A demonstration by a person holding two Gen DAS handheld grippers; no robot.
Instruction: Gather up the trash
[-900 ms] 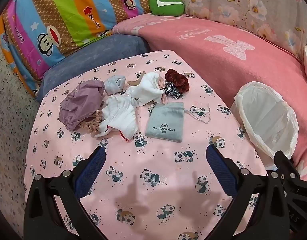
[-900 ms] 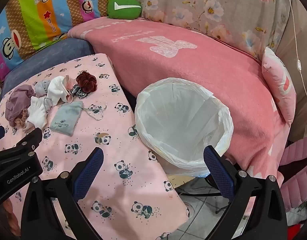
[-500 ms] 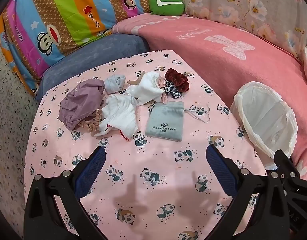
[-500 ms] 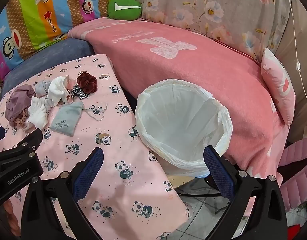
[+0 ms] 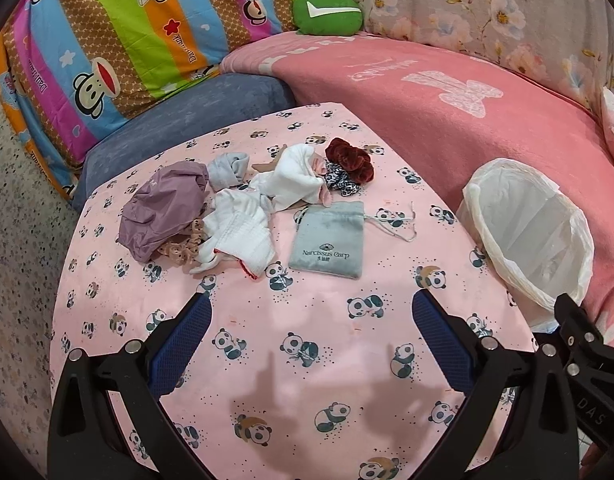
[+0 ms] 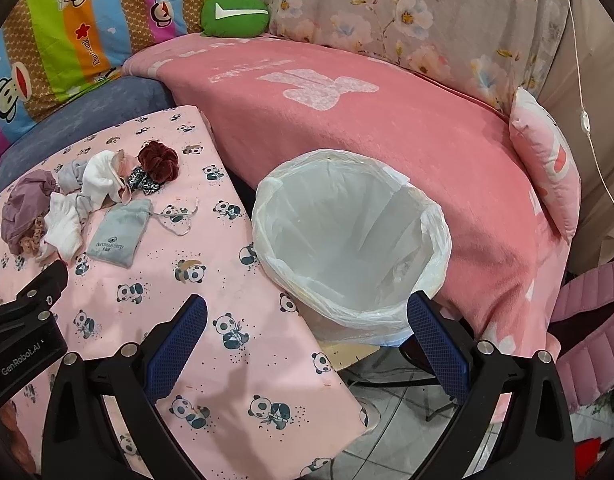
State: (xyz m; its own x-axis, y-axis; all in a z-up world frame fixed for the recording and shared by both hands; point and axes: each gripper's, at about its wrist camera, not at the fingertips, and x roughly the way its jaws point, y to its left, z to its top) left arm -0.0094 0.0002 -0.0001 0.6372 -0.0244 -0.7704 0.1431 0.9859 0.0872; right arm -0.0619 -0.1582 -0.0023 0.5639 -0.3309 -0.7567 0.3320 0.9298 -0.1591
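Note:
A pile of small items lies on the panda-print table cover (image 5: 307, 320): a grey drawstring pouch (image 5: 329, 240) (image 6: 121, 232), white gloves (image 5: 237, 236), a purple cloth (image 5: 163, 208), a white sock (image 5: 295, 180), a maroon scrunchie (image 5: 349, 158) (image 6: 159, 158) and a beige scrunchie (image 5: 183, 246). My left gripper (image 5: 311, 316) hovers open over bare cover in front of the pile, holding nothing. A bin lined with a white bag (image 6: 351, 240) (image 5: 527, 232) stands at the table's right edge. My right gripper (image 6: 307, 316) is open and empty above the bin's near rim.
A pink blanket (image 6: 347, 120) covers the sofa behind the bin. A striped monkey-print cushion (image 5: 107, 40), a green cushion (image 5: 327, 12) and a blue seat (image 5: 187, 120) lie beyond the table. Tiled floor (image 6: 407, 420) and a pink chair (image 6: 587, 320) are at the right.
Both views have shifted only slightly; nothing on the table has moved and both grippers stay open.

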